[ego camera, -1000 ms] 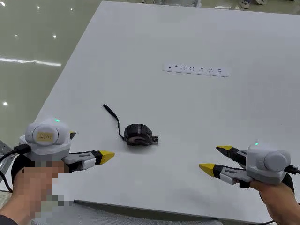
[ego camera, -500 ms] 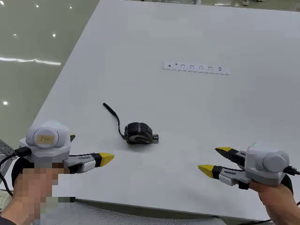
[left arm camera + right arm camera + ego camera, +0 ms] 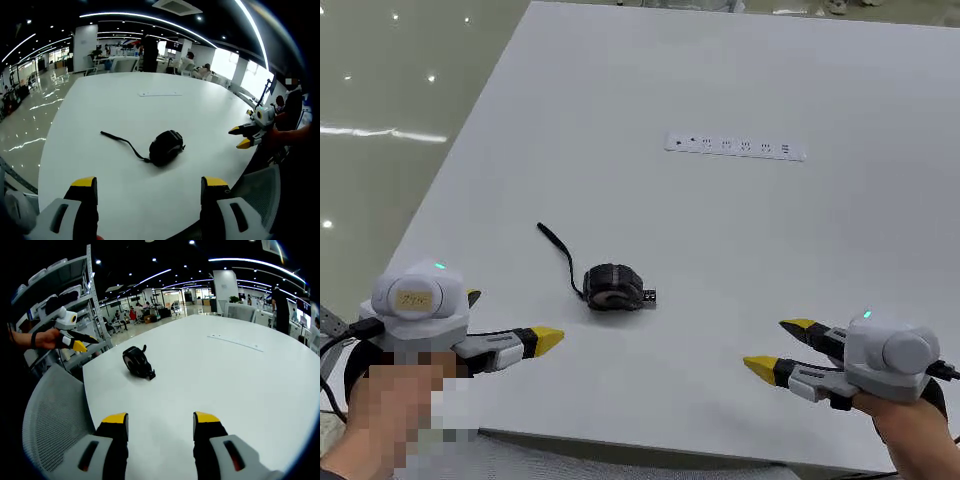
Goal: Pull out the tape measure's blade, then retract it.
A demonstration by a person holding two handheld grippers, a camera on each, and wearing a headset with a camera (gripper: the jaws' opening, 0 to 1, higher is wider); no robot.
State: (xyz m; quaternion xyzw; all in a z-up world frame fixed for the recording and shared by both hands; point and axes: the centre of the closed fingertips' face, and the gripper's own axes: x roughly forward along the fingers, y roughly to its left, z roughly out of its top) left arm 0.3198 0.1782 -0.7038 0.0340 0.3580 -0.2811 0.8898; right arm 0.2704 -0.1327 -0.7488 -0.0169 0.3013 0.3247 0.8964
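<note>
Now the black, round-cased tape measure (image 3: 614, 287) lies on the white bench (image 3: 740, 230), near the front edge and roughly between the two grippers, touched by neither. Its thin black wrist strap (image 3: 560, 250) trails away from the case across the bench toward the far left. The blade is wound inside the case.

The left gripper (image 3: 149, 184) is held low over the front left corner of the bench. Its yellow-tipped jaws stand wide apart and hold nothing, and they point toward the tape measure, which sits ahead of them in the left gripper view.

The right gripper (image 3: 778, 346) hovers over the front right part of the bench, well apart from the tape measure. Its yellow-tipped jaws are also spread and hold nothing.

Farther back on the bench, a long white power strip (image 3: 735, 147) lies flat, well apart from everything else.
</note>
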